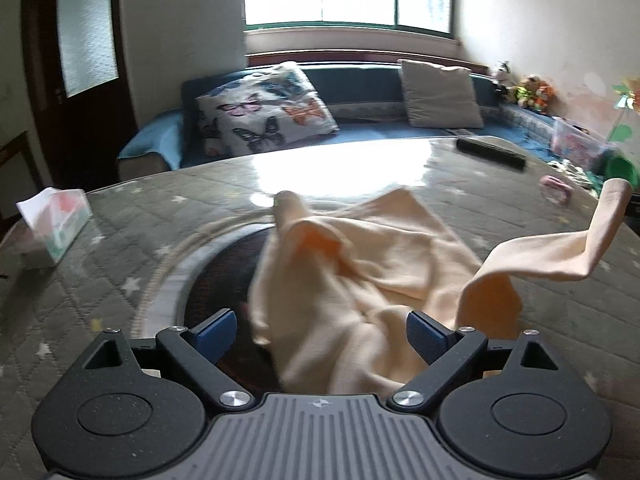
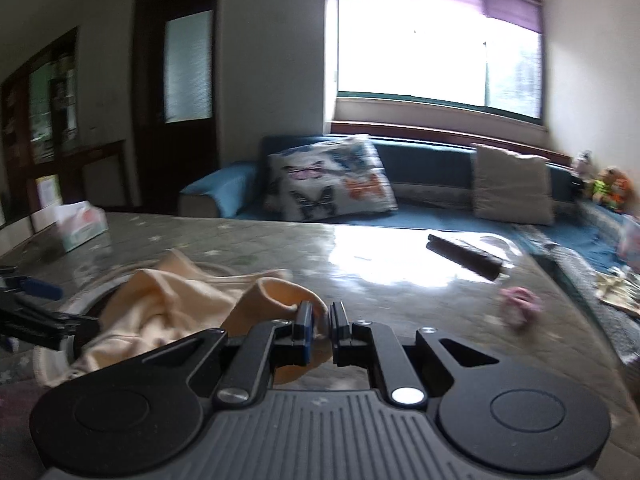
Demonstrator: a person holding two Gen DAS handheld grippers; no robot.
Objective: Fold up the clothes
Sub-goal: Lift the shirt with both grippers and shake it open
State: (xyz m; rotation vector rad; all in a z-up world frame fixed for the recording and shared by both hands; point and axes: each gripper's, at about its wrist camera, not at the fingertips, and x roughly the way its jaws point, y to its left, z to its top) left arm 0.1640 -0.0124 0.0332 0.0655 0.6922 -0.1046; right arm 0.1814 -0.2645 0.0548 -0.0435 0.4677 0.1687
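A cream-coloured garment [image 1: 360, 280] lies crumpled on the grey quilted table [image 1: 120, 240]. One sleeve [image 1: 560, 248] stretches up and to the right, lifted off the table. My left gripper [image 1: 320, 332] is open, its jaws wide apart just above the near part of the garment, holding nothing. In the right wrist view the garment [image 2: 160, 312] lies to the left. My right gripper [image 2: 318, 324] is nearly closed on the sleeve cuff [image 2: 280, 296], which sits between its pads. The left gripper's fingers [image 2: 36, 288] show at the left edge.
A tissue box [image 1: 56, 224] stands at the table's left. A black remote [image 1: 492, 152] and a pink object [image 1: 556, 188] lie at the far right. A blue sofa [image 1: 360, 128] with a butterfly pillow [image 1: 264, 112] and a grey pillow [image 1: 440, 94] lies beyond the table.
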